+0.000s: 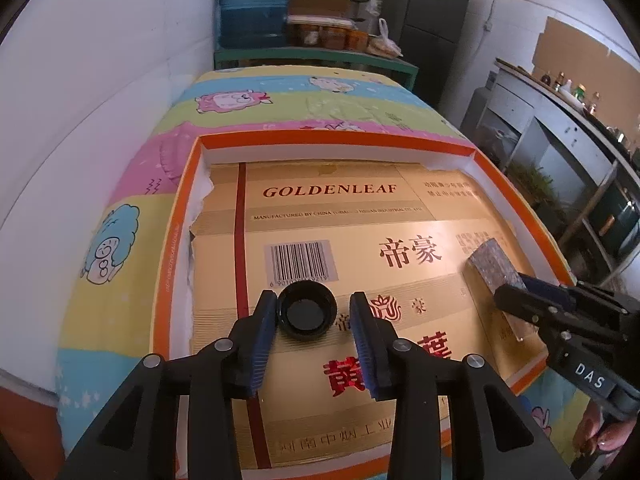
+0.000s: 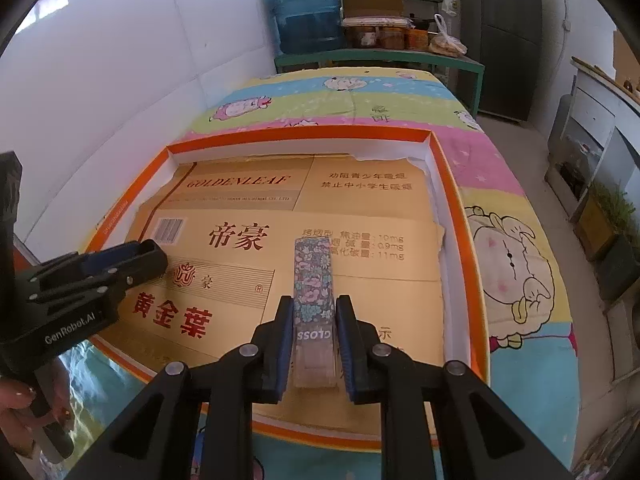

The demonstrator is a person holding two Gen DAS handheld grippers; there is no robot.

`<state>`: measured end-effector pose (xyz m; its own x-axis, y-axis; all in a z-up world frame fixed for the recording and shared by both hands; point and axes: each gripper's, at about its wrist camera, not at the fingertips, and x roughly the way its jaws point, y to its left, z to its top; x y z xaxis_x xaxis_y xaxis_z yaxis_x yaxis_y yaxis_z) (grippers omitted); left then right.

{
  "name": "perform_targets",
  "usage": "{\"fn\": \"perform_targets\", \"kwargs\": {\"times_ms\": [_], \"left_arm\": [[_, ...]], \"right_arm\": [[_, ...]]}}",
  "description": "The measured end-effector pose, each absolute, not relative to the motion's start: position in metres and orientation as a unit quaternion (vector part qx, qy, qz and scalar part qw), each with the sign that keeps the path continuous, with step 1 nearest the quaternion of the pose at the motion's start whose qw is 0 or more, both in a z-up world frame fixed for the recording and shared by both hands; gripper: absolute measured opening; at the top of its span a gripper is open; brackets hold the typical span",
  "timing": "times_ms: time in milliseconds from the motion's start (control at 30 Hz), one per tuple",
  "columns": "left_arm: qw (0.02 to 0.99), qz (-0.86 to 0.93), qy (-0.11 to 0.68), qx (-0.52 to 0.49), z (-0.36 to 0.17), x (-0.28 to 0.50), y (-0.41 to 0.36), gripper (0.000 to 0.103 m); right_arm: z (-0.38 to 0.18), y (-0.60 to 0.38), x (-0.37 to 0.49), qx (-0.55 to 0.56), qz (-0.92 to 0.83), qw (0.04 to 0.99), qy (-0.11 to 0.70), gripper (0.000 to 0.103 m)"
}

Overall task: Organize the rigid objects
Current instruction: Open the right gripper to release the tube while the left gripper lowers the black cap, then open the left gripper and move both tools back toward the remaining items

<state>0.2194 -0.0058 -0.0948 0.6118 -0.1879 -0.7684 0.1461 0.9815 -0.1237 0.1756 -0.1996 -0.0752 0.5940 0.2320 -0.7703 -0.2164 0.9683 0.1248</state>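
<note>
A shallow orange-rimmed tray (image 1: 320, 136) lined with gold printed cardboard (image 1: 320, 200) lies on a cartoon-print cloth. A round black cap (image 1: 307, 314) sits open side up on the cardboard, between the fingers of my left gripper (image 1: 313, 304). The left pad is at its side, while a gap shows at the right pad, so the gripper is open. My right gripper (image 2: 315, 308) is shut on a long floral box marked GLOSS (image 2: 312, 268), low over the cardboard on the tray's right side. The left wrist view shows that box (image 1: 494, 264) at the right.
The tray rim (image 2: 300, 134) rises on all sides. The cartoon cloth (image 2: 520, 264) covers the surface around it. Blue water jugs (image 2: 306, 12), a green shelf with jars (image 2: 380, 56) and a dark fridge (image 2: 504, 36) stand behind. A counter (image 1: 580, 128) runs along the right.
</note>
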Motion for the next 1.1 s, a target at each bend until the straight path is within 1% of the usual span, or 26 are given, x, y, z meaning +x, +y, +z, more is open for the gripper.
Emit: {"fn": "perform_targets", "kwargs": {"times_ms": [33, 100, 167, 233, 500, 733, 900, 933, 967, 1000, 1067, 1100], "left_arm": [[0.897, -0.094, 0.43, -0.026, -0.095, 0.218, -0.005, 0.039], [0.898, -0.096, 0.429, -0.028, -0.094, 0.217, -0.005, 0.039], [0.898, -0.111, 0.423, -0.041, -0.093, 0.214, -0.004, 0.039], [0.896, -0.13, 0.421, -0.054, -0.092, 0.21, -0.004, 0.039], [0.917, -0.113, 0.381, -0.021, -0.077, 0.188, -0.011, 0.04], [0.916, -0.122, 0.382, -0.034, -0.07, 0.172, -0.009, 0.04], [0.922, -0.154, 0.352, -0.055, -0.054, 0.14, -0.01, 0.04], [0.923, -0.159, 0.344, -0.061, -0.051, 0.134, -0.009, 0.042], [0.924, -0.166, 0.337, -0.067, -0.048, 0.127, -0.009, 0.05], [0.925, -0.171, 0.332, -0.072, -0.045, 0.123, -0.008, 0.062], [0.926, -0.181, 0.321, -0.083, -0.039, 0.11, -0.006, 0.07], [0.926, -0.185, 0.317, -0.088, -0.036, 0.104, -0.004, 0.071]], "right_arm": [[-0.074, -0.2, 0.175, 0.009, 0.122, 0.894, 0.431, 0.022], [-0.071, -0.201, 0.171, 0.008, 0.116, 0.898, 0.425, 0.028], [-0.067, -0.202, 0.166, 0.01, 0.114, 0.901, 0.418, 0.04], [-0.063, -0.204, 0.162, 0.013, 0.115, 0.903, 0.414, 0.049], [-0.055, -0.204, 0.146, 0.012, 0.111, 0.908, 0.404, 0.049], [-0.05, -0.206, 0.125, 0.027, 0.121, 0.908, 0.4, 0.049], [-0.042, -0.21, 0.103, 0.048, 0.133, 0.908, 0.394, 0.049], [-0.04, -0.211, 0.096, 0.051, 0.135, 0.909, 0.391, 0.049], [-0.037, -0.212, 0.093, 0.053, 0.136, 0.909, 0.39, 0.049], [-0.035, -0.213, 0.088, 0.056, 0.137, 0.91, 0.388, 0.049], [-0.03, -0.214, 0.079, 0.058, 0.138, 0.911, 0.383, 0.049], [-0.027, -0.215, 0.073, 0.06, 0.138, 0.912, 0.38, 0.049]]}}
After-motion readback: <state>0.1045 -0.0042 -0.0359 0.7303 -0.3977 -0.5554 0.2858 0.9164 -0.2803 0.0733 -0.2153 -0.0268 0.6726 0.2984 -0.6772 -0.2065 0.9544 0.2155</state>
